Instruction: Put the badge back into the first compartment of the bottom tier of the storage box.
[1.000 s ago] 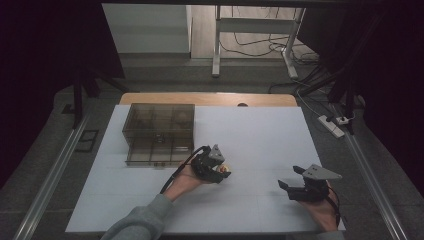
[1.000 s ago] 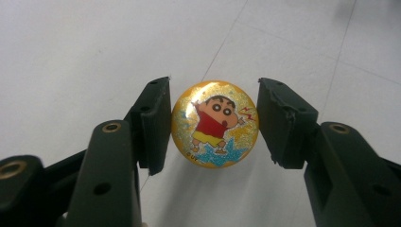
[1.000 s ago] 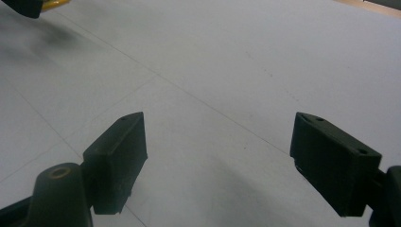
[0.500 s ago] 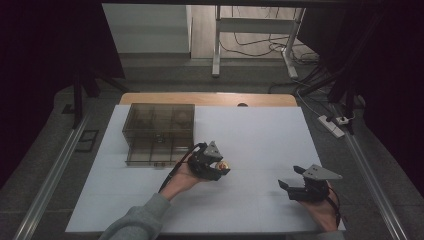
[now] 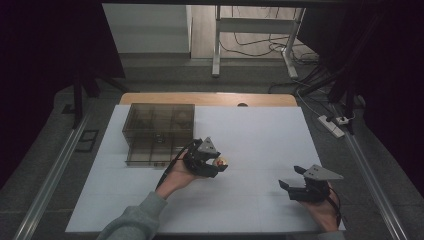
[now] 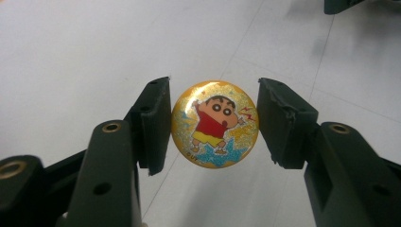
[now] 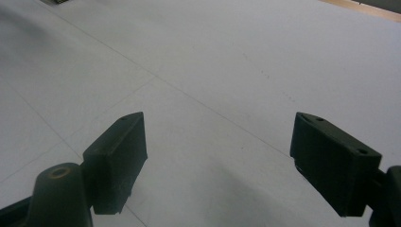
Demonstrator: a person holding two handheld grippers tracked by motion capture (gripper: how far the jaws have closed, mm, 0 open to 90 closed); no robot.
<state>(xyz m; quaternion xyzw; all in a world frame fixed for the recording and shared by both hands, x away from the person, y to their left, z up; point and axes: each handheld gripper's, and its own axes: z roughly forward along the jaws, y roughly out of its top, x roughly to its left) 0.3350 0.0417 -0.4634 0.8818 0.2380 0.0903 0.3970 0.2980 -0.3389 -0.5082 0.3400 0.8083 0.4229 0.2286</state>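
Note:
A round gold glitter badge (image 6: pixel 215 124) with a cartoon boy in a red shirt sits between the two black jaws of my left gripper (image 6: pixel 213 124), which is shut on it and holds it off the white table (image 6: pixel 71 56). From above, the left gripper (image 5: pixel 216 163) hangs over the middle of the table just right of a smoky plastic drawer box (image 5: pixel 159 133), the badge (image 5: pixel 220 161) showing at its tip. My right gripper (image 5: pixel 292 185) rests low at the front right, open, with bare white table (image 7: pixel 208 61) between its jaws.
The drawer box has its lower drawer (image 5: pixel 152 152) pulled out toward me, with small items in its compartments. A wooden table edge (image 5: pixel 210 98) runs along the back. A power strip (image 5: pixel 332 125) lies on the floor at the right.
My left gripper has lifted slightly and drifted a little up and left toward the drawer box, still holding the badge. The right gripper has stayed where it was.

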